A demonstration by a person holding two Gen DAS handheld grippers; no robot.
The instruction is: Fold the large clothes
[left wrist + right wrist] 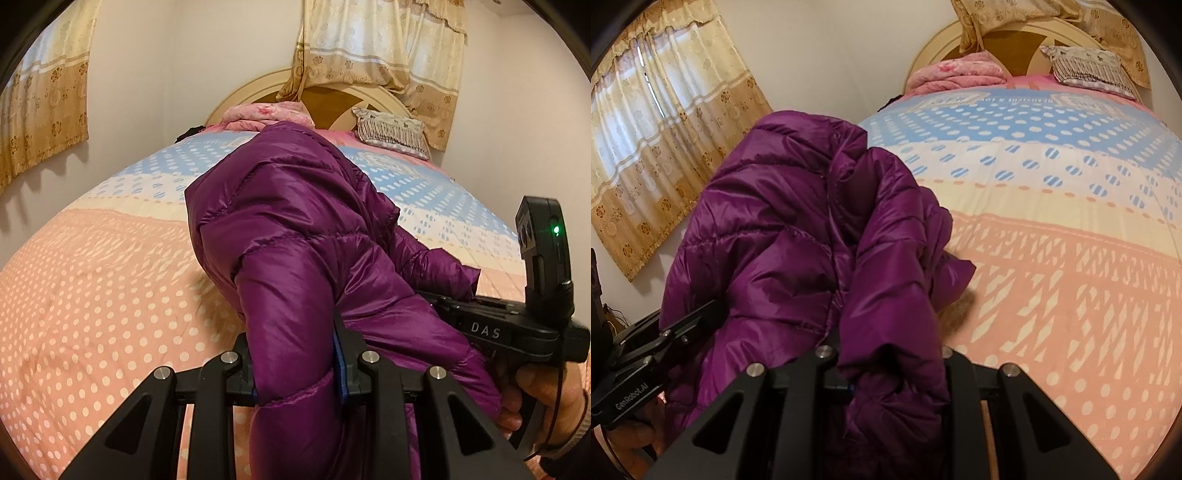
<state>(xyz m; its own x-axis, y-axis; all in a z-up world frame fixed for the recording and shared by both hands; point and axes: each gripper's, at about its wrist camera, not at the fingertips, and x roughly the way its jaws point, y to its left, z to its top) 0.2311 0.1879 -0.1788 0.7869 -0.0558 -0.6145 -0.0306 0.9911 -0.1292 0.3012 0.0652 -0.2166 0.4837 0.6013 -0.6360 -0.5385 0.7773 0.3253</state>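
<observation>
While both tools hold it off the bed (92,280), a purple puffer jacket (295,229) hangs bunched w/ its far end drooping toward the quilt.

Left tool (297,363): fingers pressed onto a thick roll of the jacket, blue pad visible against the fabric. Right tool (892,373): also clamped on a wad of nylon, fabric spilling over both fingers so the pads can't be seen. In the left view its body pokes out from under the jacket, hand on the trigger grip.

Risks, as judged: slick shell + puffy fill means either pinch may slide off if pulled apart fast. Grips look to be on bunched folds, not clean edges, so the jacket could land twisted, sleeves trapped inside. Fabric over the right lens side may hide where it lands. Pillow (1086,68) & pink blanket (955,75) at the headboard sit well apart, no snag there.
</observation>
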